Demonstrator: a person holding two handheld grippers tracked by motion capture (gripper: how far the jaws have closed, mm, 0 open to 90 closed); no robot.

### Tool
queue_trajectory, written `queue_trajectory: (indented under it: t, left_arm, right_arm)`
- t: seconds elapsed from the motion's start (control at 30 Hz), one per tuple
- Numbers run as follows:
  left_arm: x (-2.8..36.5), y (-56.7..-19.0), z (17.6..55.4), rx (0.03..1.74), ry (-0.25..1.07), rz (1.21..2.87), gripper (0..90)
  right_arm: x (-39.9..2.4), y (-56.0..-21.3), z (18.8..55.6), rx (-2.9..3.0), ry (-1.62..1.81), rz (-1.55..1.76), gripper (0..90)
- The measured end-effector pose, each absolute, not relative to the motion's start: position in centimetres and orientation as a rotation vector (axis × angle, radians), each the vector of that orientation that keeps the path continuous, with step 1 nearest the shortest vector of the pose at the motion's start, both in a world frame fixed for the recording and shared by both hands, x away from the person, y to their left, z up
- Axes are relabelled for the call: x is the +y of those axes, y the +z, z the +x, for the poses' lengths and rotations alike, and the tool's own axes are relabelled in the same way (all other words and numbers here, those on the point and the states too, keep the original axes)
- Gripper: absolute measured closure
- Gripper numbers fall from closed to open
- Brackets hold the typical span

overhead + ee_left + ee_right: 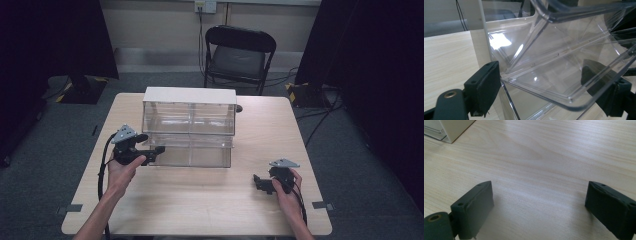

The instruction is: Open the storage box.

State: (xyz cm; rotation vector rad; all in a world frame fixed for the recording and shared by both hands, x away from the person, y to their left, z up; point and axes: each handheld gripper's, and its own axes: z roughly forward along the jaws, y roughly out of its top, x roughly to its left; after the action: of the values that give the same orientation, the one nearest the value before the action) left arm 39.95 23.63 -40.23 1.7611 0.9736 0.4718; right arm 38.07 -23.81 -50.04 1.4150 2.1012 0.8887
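Observation:
A clear plastic drawer cabinet (189,125) with a white frame stands at the middle back of the wooden table (210,205). Its lower drawer (192,155) juts forward. My left gripper (157,149) is at that drawer's left front corner. In the left gripper view the tilted clear drawer (564,60) reaches between the jaws of my left gripper (544,92), which stand wide apart and open around its front rim. My right gripper (260,184) hovers low over the table at the front right, open. In its own view my right gripper (539,207) has bare wood between the jaws.
A black folding chair (237,55) stands behind the table, with cables on the grey floor near it. The cabinet's white corner (454,130) shows at the top left of the right gripper view. Bare tabletop lies in front of the cabinet.

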Motion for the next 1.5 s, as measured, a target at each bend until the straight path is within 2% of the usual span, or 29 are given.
queue_trajectory:
  t: [1.03,1.5]
  left_arm:
    - [23.3,-39.3,40.1,0.965,0.491,1.747,15.4]
    - [23.1,-39.1,40.4,0.967,0.472,1.731,10.4]
  right_arm:
    - [-23.8,-50.1,38.1,2.103,0.889,1.413,7.0]
    - [-23.8,-50.1,38.1,2.105,0.891,1.411,6.6]
